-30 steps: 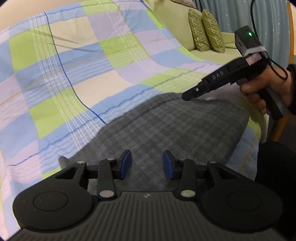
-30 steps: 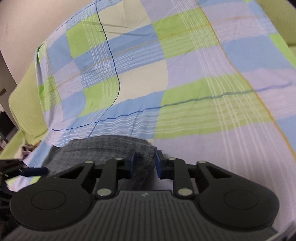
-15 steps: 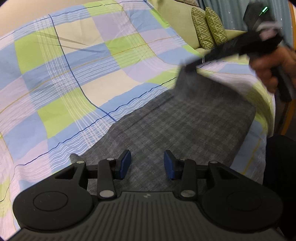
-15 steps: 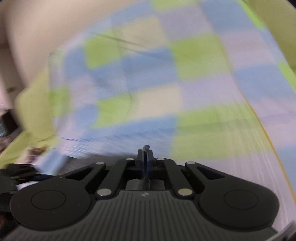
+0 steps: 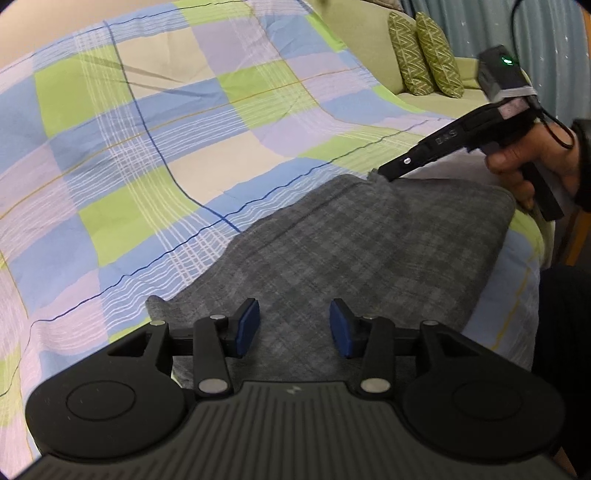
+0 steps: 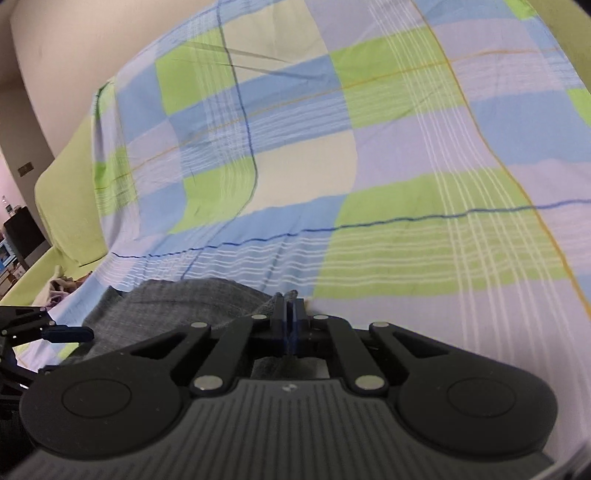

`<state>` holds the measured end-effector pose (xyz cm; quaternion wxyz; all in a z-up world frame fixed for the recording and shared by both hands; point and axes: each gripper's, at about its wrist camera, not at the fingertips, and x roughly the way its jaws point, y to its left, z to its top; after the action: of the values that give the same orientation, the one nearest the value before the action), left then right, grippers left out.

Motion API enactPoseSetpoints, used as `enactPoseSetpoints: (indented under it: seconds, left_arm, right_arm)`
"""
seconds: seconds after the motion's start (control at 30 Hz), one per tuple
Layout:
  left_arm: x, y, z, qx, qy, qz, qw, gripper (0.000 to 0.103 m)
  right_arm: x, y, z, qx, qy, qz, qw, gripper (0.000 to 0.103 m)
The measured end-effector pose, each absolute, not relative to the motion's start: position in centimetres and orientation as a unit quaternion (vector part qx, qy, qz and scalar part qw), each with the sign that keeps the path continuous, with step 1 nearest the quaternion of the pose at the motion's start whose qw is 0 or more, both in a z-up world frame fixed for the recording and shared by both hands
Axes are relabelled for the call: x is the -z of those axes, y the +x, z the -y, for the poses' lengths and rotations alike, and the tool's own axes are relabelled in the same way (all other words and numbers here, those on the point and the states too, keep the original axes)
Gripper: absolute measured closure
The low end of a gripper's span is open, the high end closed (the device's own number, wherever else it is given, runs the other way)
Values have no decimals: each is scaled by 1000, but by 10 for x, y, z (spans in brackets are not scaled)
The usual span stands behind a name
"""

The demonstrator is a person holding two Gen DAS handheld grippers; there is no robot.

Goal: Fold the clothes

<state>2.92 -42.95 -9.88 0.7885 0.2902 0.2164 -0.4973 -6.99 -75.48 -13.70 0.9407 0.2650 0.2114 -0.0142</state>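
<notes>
A grey checked garment (image 5: pixel 362 251) lies folded on the checked bedspread (image 5: pixel 184 122). My left gripper (image 5: pixel 294 325) is open just above the garment's near edge, with its blue pads (image 5: pixel 246 325) apart. My right gripper (image 5: pixel 384 173) is shut on the garment's far corner and holds it slightly raised. In the right wrist view the right gripper (image 6: pixel 289 314) has its jaws closed on a pinch of grey cloth (image 6: pixel 192 302). The left gripper's tip (image 6: pixel 66 334) shows at the left edge there.
The bedspread (image 6: pixel 369 166) covers a green sofa (image 5: pixel 362 26) with two patterned cushions (image 5: pixel 424 51) at the back right. A beige wall (image 6: pixel 74 55) and dark furniture (image 6: pixel 22 236) stand at the left. The person's hand (image 5: pixel 535 162) holds the right gripper.
My right gripper shut on the garment's far corner, lifted it up and brought it back down near the bed. My left gripper stayed open above the near edge.
</notes>
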Motion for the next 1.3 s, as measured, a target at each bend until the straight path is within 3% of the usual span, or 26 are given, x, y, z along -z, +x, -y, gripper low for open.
enactPoseSetpoints:
  seconds: [0.13, 0.27, 0.37, 0.47, 0.57, 0.63, 0.7, 0.8, 0.97, 1.07, 1.3]
  left_arm:
    - [94, 44, 426, 485, 281, -218, 799, 54]
    - [86, 68, 422, 463, 261, -232, 814, 54]
    - [84, 90, 419, 448, 236, -256, 824, 54]
    - [85, 106, 420, 430, 231, -274, 829, 70]
    - [87, 116, 422, 414, 236, -285, 832, 72]
    - [87, 114, 420, 415, 231, -282, 834, 95]
    - [87, 113, 417, 416, 226, -279, 836, 100]
    - [85, 112, 409, 415, 201, -275, 844, 101]
    - [85, 122, 384, 403, 116, -293, 860, 101]
    - [95, 134, 379, 390, 82, -319, 860, 101]
    - [106, 134, 399, 381, 152, -318, 855, 100]
  right_arm:
    - [121, -83, 761, -33, 303, -135, 943, 101]
    - [135, -68, 757, 17, 261, -225, 939, 101]
    - [145, -66, 751, 26, 254, -239, 937, 101]
    - [147, -65, 745, 31, 243, -243, 938, 101]
    - [146, -62, 742, 32, 233, -247, 940, 101]
    - [146, -64, 741, 31, 233, -247, 940, 101]
    - [146, -66, 742, 32, 234, -247, 940, 101]
    - [143, -69, 741, 37, 230, -239, 943, 101]
    - [132, -93, 753, 9, 294, -137, 946, 101]
    - [140, -85, 757, 28, 299, -162, 940, 101]
    - [149, -65, 744, 56, 242, -237, 939, 102]
